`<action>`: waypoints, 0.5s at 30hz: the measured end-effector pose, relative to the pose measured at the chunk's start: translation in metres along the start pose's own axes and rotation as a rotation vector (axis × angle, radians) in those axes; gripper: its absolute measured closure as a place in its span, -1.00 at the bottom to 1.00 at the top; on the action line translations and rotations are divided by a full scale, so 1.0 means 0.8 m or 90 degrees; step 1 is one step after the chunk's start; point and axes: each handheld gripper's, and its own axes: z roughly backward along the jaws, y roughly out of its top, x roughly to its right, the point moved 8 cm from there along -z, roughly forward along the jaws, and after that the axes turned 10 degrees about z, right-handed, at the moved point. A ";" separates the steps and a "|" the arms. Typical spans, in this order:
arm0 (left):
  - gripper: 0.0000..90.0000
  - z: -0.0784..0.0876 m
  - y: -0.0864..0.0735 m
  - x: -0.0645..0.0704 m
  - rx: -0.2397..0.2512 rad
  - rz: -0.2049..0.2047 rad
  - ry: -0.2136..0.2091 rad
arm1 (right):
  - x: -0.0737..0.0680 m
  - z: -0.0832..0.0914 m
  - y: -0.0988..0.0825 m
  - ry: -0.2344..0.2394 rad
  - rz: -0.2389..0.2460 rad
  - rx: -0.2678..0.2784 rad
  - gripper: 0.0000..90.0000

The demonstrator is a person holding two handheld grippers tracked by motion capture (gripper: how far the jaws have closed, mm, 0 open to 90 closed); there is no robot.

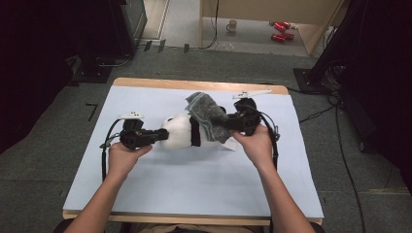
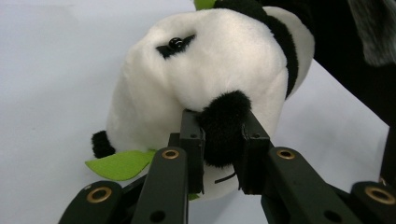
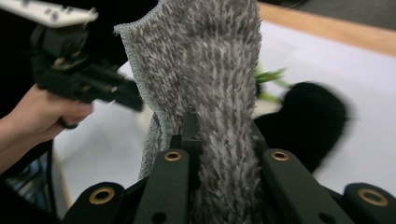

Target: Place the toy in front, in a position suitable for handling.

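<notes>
Item: left gripper (image 1: 163, 134), held in the person's left hand (image 1: 121, 158). In the left gripper view its two black jaws are pinching the black ear (image 2: 224, 126) of a plush panda (image 2: 205, 70), the pads pressing on the ear from both sides. The panda's white head is lying directly ahead of the jaws, one bead eye (image 2: 174, 43) facing up and to the left of them. A green felt leaf (image 2: 119, 164) is sticking out just below and left of the jaws.

Item: right gripper (image 1: 228, 121), held in the person's right hand (image 1: 255, 143). In the right gripper view its jaws are clamping a grey shaggy cloth (image 3: 205, 79), which is rising straight up from between them and hiding the pads. Beyond the cloth, to the right of the jaws, a black plush limb (image 3: 308, 121) is showing, blurred. The left gripper is appearing farther off at the upper left of that view.

Item: plush panda, high view (image 1: 182, 132). It is lying on its side between the two grippers, its head toward the left gripper. The grey cloth (image 1: 204, 112) is draping over the end of its body nearest the right gripper.

Item: table (image 1: 194, 179), covered in pale blue, bearing the panda. Both grippers are hanging just above it.
</notes>
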 end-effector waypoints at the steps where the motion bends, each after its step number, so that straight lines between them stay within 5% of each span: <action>1: 0.69 0.000 0.000 -0.001 0.002 0.003 0.002 | -0.006 -0.009 -0.003 0.012 0.004 -0.011 0.75; 4: 0.68 0.000 0.001 -0.005 0.006 0.002 0.005 | -0.012 -0.033 -0.017 0.024 0.010 -0.049 0.75; 7: 0.60 0.001 0.000 -0.009 0.012 -0.014 0.007 | -0.001 -0.047 -0.031 -0.001 0.005 -0.076 0.75; 10: 0.41 0.004 0.002 -0.011 0.031 -0.018 -0.014 | 0.010 -0.050 -0.034 0.005 -0.011 -0.059 0.75; 13: 0.21 0.009 0.004 -0.012 0.064 -0.071 -0.014 | 0.016 -0.048 -0.032 -0.006 -0.008 -0.050 0.75; 15: -0.03 0.009 0.000 -0.014 0.060 -0.105 -0.005 | 0.019 -0.048 -0.031 -0.010 -0.005 -0.045 0.75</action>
